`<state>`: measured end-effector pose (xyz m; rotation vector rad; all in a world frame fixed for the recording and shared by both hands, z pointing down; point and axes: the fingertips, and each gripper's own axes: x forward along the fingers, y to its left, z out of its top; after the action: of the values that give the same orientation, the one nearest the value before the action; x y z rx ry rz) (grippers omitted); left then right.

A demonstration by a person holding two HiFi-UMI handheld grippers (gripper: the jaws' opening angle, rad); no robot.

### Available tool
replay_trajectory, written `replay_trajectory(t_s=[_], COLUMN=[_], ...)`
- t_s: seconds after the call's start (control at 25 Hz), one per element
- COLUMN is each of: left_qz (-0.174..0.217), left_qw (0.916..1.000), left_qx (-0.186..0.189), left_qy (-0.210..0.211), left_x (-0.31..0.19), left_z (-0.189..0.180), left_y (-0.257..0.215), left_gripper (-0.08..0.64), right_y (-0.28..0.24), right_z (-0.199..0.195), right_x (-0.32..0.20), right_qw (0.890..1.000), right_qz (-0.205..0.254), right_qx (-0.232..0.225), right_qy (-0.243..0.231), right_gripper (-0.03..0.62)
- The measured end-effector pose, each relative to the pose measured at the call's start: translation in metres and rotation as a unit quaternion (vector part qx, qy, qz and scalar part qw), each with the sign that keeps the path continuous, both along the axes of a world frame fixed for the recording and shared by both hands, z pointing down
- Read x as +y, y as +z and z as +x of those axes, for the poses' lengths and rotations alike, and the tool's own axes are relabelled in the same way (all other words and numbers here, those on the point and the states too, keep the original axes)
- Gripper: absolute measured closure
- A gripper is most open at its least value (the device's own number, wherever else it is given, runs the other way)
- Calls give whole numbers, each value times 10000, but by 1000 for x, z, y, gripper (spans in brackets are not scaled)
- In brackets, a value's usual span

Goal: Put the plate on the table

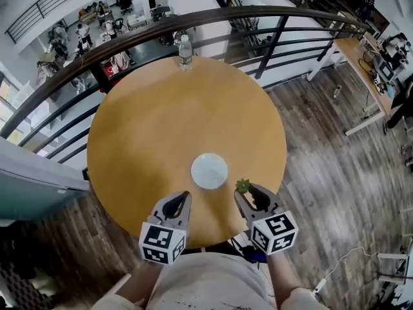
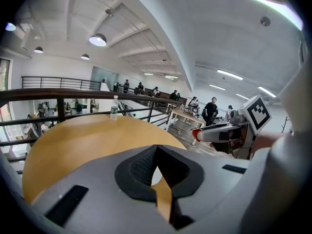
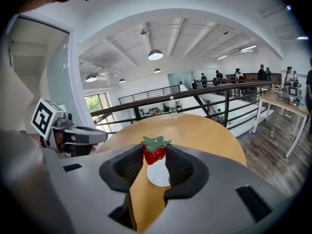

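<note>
Head view shows the plate [image 1: 209, 171] lying flat on the round wooden bench [image 1: 142, 128], near its front edge. Trouble could come if the right gripper [image 1: 245, 190], fingers clamped on a strawberry [image 3: 154, 152], bumps it sideways or drops the berry. The plate looks small, round, white and empty. The left gripper [image 1: 186, 195] has its fingers together, holding nothing.

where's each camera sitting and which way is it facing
Head view: on the person's head, looking steeply down at the round table, white plate, left gripper and right gripper; forearms show.
Left gripper view: on the left gripper, looking along its shut jaws across the table to the water bottle; right gripper at right.
Right gripper view: on the right gripper, looking past its gripped strawberry to the plate; left gripper at left.
Shared: all three see the table and bottle.
</note>
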<state>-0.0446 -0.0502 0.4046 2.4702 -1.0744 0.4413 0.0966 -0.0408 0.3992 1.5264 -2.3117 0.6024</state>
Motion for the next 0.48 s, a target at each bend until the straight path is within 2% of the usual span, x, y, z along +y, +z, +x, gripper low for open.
replay_trajectory(t_s=[0.48], left_qz=[-151], left_qw=[9997], left_qx=[-130], left_qy=[-104], left_x=[-16], left_z=[11], left_y=[14], left_gripper=[537], right_y=[24], right_z=[5], right_x=[-34], right_qw=[9995], right_qz=[-213], right_qx=[14], right_qy=[-236], right_gripper=[439])
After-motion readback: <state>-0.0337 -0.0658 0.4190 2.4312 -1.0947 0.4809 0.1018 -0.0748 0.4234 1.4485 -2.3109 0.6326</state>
